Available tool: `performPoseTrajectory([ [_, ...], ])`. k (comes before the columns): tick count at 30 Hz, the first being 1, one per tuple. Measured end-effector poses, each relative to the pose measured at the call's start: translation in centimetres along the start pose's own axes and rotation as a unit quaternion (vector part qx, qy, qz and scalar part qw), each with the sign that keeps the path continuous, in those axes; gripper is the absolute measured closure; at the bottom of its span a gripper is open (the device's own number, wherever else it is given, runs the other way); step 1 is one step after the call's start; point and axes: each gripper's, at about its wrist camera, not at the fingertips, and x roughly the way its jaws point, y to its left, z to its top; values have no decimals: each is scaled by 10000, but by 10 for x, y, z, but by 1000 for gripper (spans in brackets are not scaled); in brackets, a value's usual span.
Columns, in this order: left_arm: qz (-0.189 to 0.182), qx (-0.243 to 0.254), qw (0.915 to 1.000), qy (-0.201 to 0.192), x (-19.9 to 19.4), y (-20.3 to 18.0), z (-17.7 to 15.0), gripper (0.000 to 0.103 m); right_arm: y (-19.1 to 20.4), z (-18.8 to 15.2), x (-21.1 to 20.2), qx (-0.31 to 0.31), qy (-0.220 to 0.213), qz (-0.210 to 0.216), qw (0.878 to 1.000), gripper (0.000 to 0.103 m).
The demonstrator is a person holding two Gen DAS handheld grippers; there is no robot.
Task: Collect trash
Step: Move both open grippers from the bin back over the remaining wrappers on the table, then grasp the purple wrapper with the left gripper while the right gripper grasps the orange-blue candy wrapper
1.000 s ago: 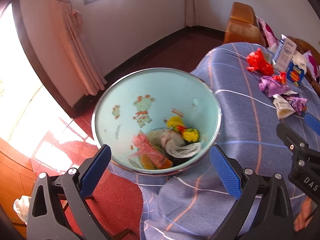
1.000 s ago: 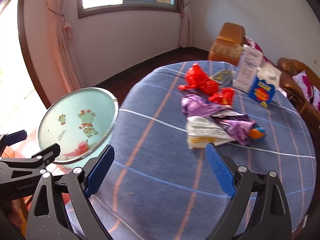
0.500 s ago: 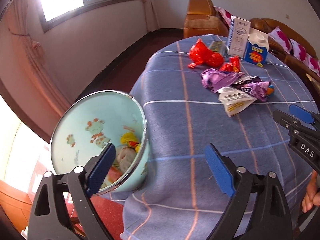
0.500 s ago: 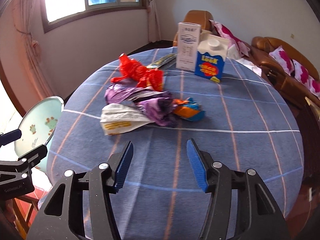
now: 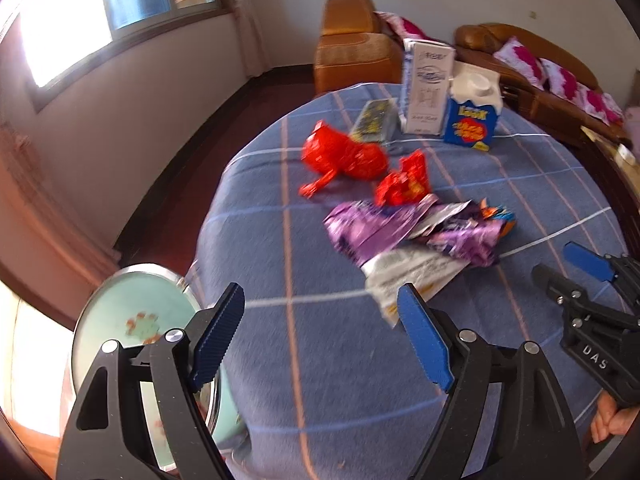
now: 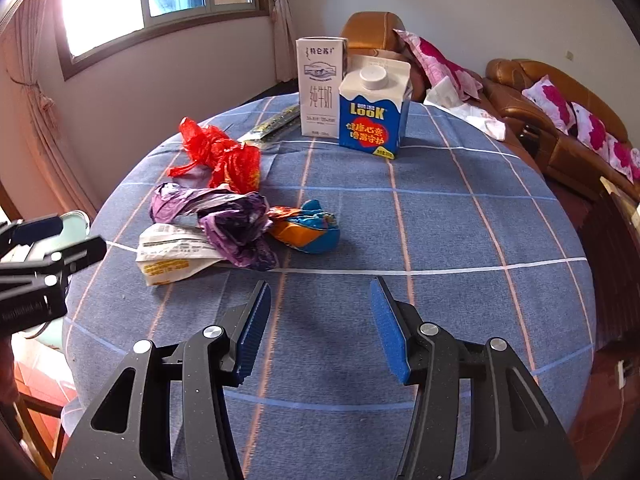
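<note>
Your left wrist view's motion-blurred — print on the crumpled white paper wrapper point(image 5: 404, 276) can't be read. The pale-green metal-rimmed bin point(image 5: 136, 320) is partly hidden behind the left gripper's finger point(image 5: 216, 334); contents not visible, btm cut off.

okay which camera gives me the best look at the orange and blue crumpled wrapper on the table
The right wrist view: the orange and blue wrapper lies sharp and unobstructed beside the purple wrappers. In the left wrist view only its blurred edge shows behind them.
</note>
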Motion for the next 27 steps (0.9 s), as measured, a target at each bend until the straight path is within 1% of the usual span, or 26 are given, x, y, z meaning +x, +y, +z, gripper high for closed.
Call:
performPoseTrajectory([
  [2,-23,413,9991,-73,9,-5,14,25,-5,1,2,33,26,-12,10000,51],
  [6,-143,1057,9943,11,30,-13,32,25,-14,6,6,84,52,-44,9999,51],
  [9,-564,1514,9868,66,47,-23,43,25,-20,7,10,107,107,-64,9999,51],
  [11,-749,1746,9817,156,56,-28,44,25,-23,8,14,123,168,-74,9998,51],
  [12,-762,1825,9800,205,61,-31,45,25,-25,8,17,138,200,-90,9997,51],
  [13,-749,1891,9787,274,68,-34,45,26,-26,8,18,152,218,-89,9996,51],
  [14,-772,1940,9775,303,72,-37,44,33,-28,8,20,174,247,-86,9995,51],
  [16,-795,1985,9764,297,76,-40,43,40,-32,8,21,195,283,-84,9994,51],
  [17,-793,2000,9761,297,77,-40,42,52,-33,9,23,203,302,-76,9993,51],
  [18,-848,1988,9757,354,79,-40,40,59,-34,9,24,205,317,-61,9993,51],
  [21,-887,1884,9775,332,78,-40,36,66,-37,11,28,199,357,-59,9991,51],
  [23,-862,1772,9799,310,76,-38,34,74,-38,13,29,186,343,-78,9992,51],
  [25,-929,1401,9850,378,73,-31,35,78,-40,16,27,205,316,-35,9993,51],
  [27,-886,1023,9899,411,65,-20,37,78,-41,19,25,215,275,3,9994,51],
])
